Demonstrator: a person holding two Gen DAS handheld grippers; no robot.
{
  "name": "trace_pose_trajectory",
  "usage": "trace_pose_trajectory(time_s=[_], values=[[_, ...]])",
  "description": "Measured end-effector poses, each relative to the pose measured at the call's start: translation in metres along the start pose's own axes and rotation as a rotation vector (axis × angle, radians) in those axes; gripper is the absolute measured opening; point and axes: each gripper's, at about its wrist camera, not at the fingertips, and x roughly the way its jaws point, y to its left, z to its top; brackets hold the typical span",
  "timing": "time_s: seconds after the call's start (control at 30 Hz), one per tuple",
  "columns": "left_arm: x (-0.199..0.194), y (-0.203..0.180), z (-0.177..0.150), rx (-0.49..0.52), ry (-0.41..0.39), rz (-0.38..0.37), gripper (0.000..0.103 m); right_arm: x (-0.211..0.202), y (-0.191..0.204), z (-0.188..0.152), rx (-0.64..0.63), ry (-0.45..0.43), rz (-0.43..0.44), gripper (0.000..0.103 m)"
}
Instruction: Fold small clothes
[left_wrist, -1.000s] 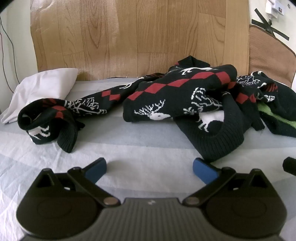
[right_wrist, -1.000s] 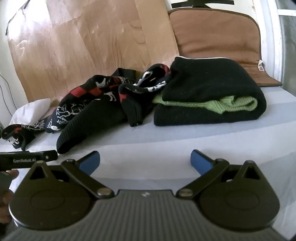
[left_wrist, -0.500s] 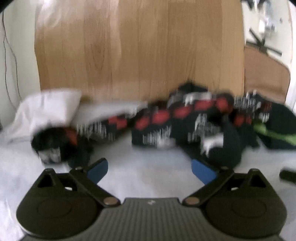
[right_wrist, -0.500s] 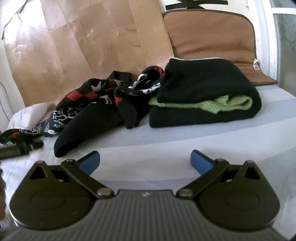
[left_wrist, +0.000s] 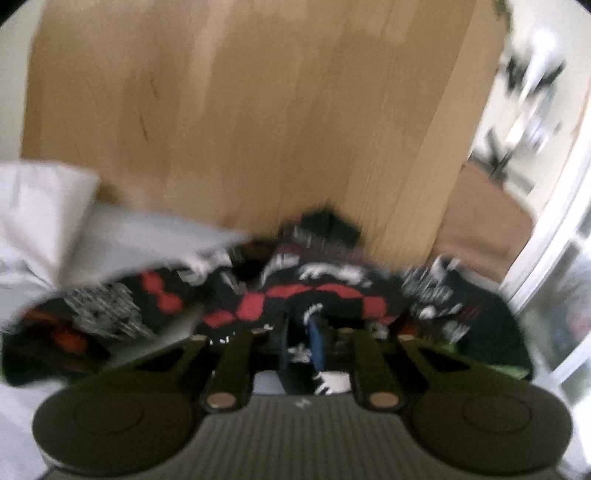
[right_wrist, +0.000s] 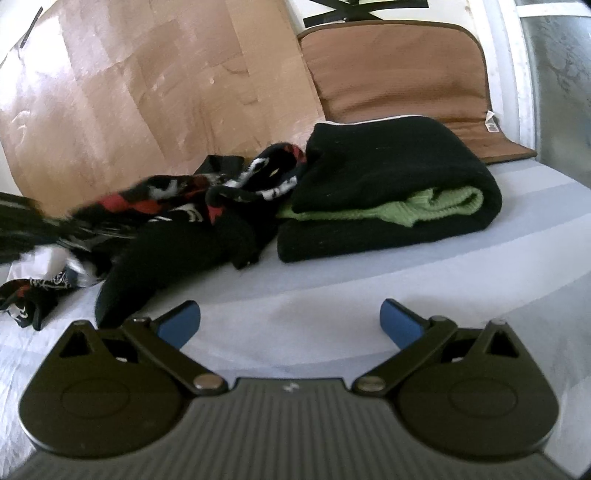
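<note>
Patterned sweater (left_wrist: 317, 295) sprawls left-right; left hand-held gripper (left_wrist: 301, 343) pinching it.

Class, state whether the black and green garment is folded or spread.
Folded: the black and green garment lies doubled in a neat stack, green layer sandwiched between black layers.

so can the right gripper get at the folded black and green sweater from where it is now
Probably yes. The right gripper is open and holds nothing, and only bare bedsheet lies between it and the folded black and green sweater. The patterned sweater sits off to the left, out of the way.
</note>
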Motion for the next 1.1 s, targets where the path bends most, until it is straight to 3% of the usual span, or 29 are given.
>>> trace_pose_trajectory(time_s=[0.03, 0.13, 0.23, 0.27, 0.33, 0.4, 0.47, 0.53, 0.6, 0.73, 0.8, 0.83, 0.87, 0.9, 0.97, 1.0, 1.1], values=[[-0.024, 0.008, 0.001, -0.014, -0.029, -0.018, 0.002, 0.0, 0.001, 0.0, -0.001, -0.001, 0.0, 0.103], [-0.111, 0.033, -0.004, -0.02, -0.182, -0.084, 0.002, -0.005, -0.001, -0.001, 0.016, -0.037, 0.013, 0.103], [-0.191, 0.056, -0.021, 0.058, -0.302, -0.132, 0.002, -0.016, -0.007, -0.003, 0.04, -0.085, 0.037, 0.103], [-0.208, 0.062, -0.027, 0.088, -0.321, -0.128, 0.004, -0.018, -0.01, -0.002, 0.053, -0.099, 0.055, 0.103], [-0.221, 0.07, -0.034, 0.123, -0.317, -0.04, 0.006, -0.014, -0.015, 0.004, 0.084, -0.095, 0.09, 0.103], [-0.208, 0.08, -0.035, 0.103, -0.263, 0.035, 0.031, -0.001, -0.02, 0.017, 0.175, -0.062, 0.122, 0.103], [-0.18, 0.096, -0.032, 0.017, -0.197, 0.096, 0.078, 0.008, -0.021, 0.027, 0.282, -0.05, 0.188, 0.103], [-0.143, 0.12, -0.029, -0.097, -0.118, 0.13, 0.085, 0.016, -0.014, 0.037, 0.328, -0.056, 0.216, 0.103], [-0.102, 0.149, -0.025, -0.244, -0.014, 0.102, 0.085, 0.028, -0.002, 0.047, 0.315, -0.047, 0.193, 0.103], [-0.039, 0.169, -0.023, -0.414, 0.079, -0.003, 0.083, 0.067, 0.009, 0.067, 0.345, 0.015, 0.193, 0.103], [-0.013, 0.164, -0.023, -0.442, 0.1, -0.029, 0.07, 0.091, 0.01, 0.077, 0.38, 0.032, 0.17, 0.101], [0.002, 0.163, -0.022, -0.458, 0.123, -0.039, 0.043, 0.105, 0.012, 0.082, 0.404, 0.039, 0.153, 0.087], [0.015, 0.162, -0.022, -0.466, 0.155, -0.035, 0.005, 0.112, 0.013, 0.086, 0.409, 0.039, 0.15, 0.067], [0.023, 0.16, -0.022, -0.476, 0.194, -0.031, 0.006, 0.12, 0.014, 0.09, 0.396, 0.054, 0.144, 0.018], [0.022, 0.158, -0.021, -0.48, 0.209, 0.0, 0.006, 0.122, 0.014, 0.099, 0.391, 0.078, 0.135, 0.014], [0.01, 0.158, -0.018, -0.461, 0.184, 0.003, 0.006, 0.111, 0.014, 0.104, 0.392, 0.041, 0.15, 0.014], [-0.059, 0.171, -0.004, -0.425, 0.032, 0.015, 0.005, 0.05, 0.016, 0.121, 0.3, -0.076, 0.231, 0.013]])
